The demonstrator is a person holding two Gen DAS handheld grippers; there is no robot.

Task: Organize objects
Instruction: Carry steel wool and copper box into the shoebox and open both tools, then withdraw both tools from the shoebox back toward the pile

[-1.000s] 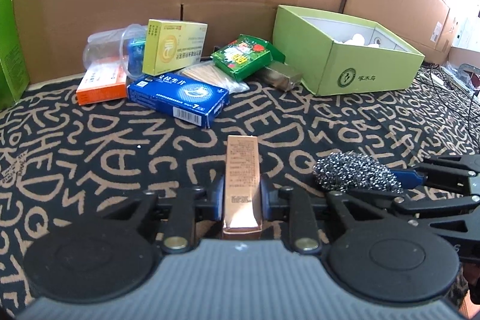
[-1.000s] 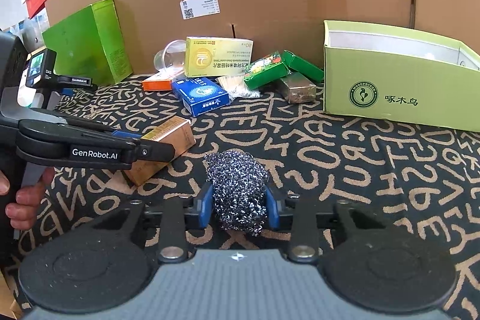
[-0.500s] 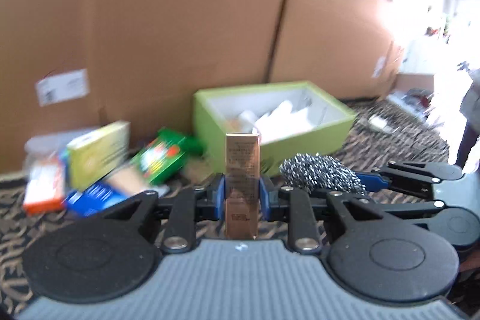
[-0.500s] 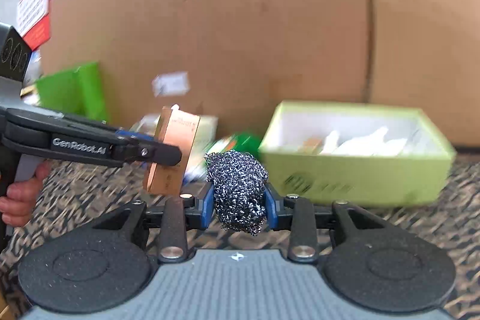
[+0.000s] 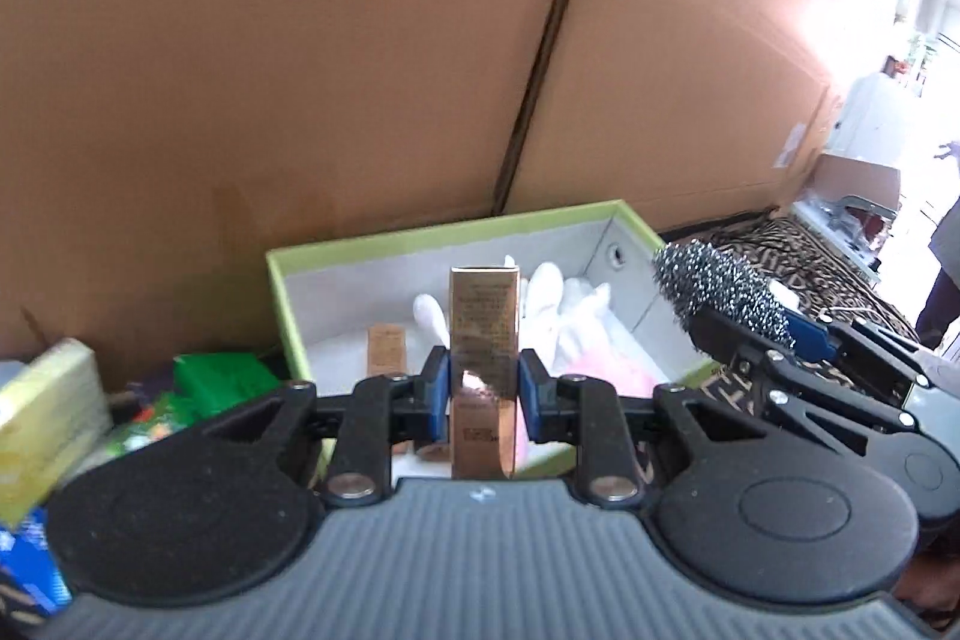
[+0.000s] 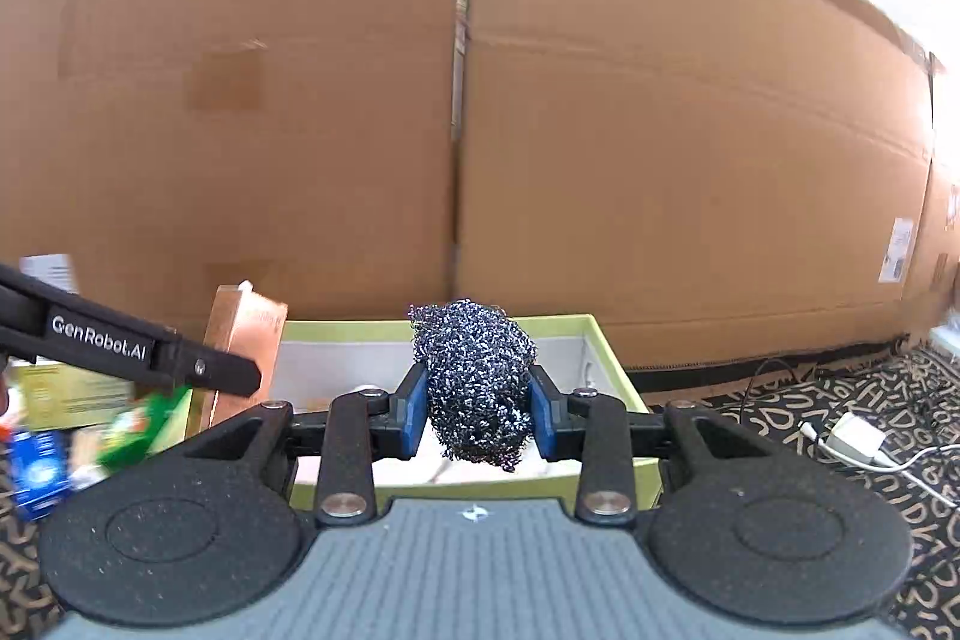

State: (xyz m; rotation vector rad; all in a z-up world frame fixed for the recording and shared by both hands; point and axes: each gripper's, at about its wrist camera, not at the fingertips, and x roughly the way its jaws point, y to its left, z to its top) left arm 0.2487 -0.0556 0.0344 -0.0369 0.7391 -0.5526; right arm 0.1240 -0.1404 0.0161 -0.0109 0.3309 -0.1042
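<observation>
Along the left edge of the patterned cloth (image 6: 888, 436) we have boxes not yet sorted: a yellow box (image 5: 45, 400), a green packet (image 5: 219, 376) and a blue box (image 5: 27, 565), all outside the green box (image 5: 288, 304). Our left gripper (image 5: 478, 391) clamps a slim gold carton (image 5: 483, 334) upright, poised above the green box, whose inside already holds white soft items (image 5: 564, 304) and a small tan carton (image 5: 386, 349). Our right gripper (image 6: 478, 409) squeezes a steel wool scourer (image 6: 474, 376), level with the same box's right wall. We judge both loads near their drop, neither released, and the left pile left to clear
</observation>
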